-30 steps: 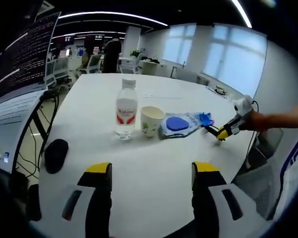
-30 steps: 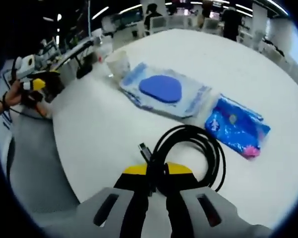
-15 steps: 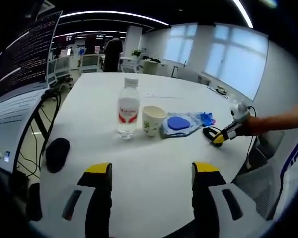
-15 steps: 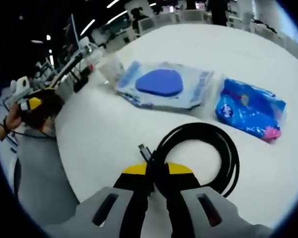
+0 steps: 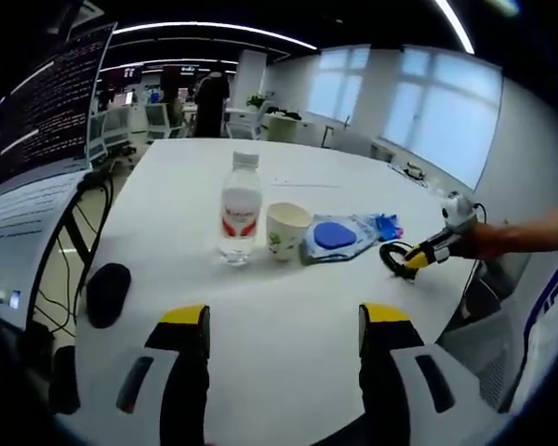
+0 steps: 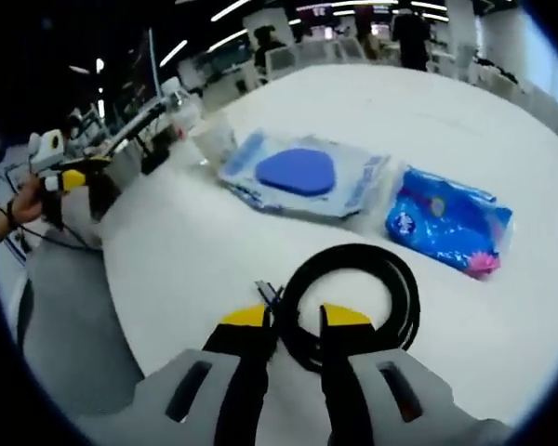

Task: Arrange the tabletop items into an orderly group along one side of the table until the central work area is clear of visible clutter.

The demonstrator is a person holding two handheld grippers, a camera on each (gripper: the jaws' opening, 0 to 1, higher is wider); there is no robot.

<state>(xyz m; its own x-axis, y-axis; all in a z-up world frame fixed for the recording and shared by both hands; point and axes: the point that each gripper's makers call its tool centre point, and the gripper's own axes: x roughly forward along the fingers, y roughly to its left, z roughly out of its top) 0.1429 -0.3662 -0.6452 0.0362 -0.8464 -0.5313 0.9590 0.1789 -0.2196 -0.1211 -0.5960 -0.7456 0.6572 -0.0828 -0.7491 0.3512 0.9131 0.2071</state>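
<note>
Left gripper view, going left to right: a dark monitor full of text lines (image 5: 46, 102) fills the upper left, and a black computer mouse (image 5: 108, 290) sits at the left edge of the round white table (image 5: 288, 362). Around the middle there's a clear plastic water bottle with a red label (image 5: 239, 210) standing upright, a white paper cup (image 5: 287, 230) just beside it, then a clear packet with a blue oval pad inside (image 5: 335, 237) and a shiny blue plastic pouch (image 5: 384, 224) peeking out behind it. The left gripper (image 5: 284, 321) hangs over the near table edge at the bottom, jaws wide apart, nothing between them.

Further right, the right gripper (image 5: 415, 261) comes in from a person's forearm (image 5: 530, 232) and meets the coiled black cable (image 5: 394, 255).

Right gripper view: the cup (image 6: 216, 141) is upper left, the pad packet (image 6: 302, 174) centre, the blue pouch (image 6: 449, 221) right of it. The cable (image 6: 353, 302) lies flat at bottom centre, its near loop running between the right gripper's (image 6: 295, 321) slightly parted jaws, so it isn't pinched tight.
</note>
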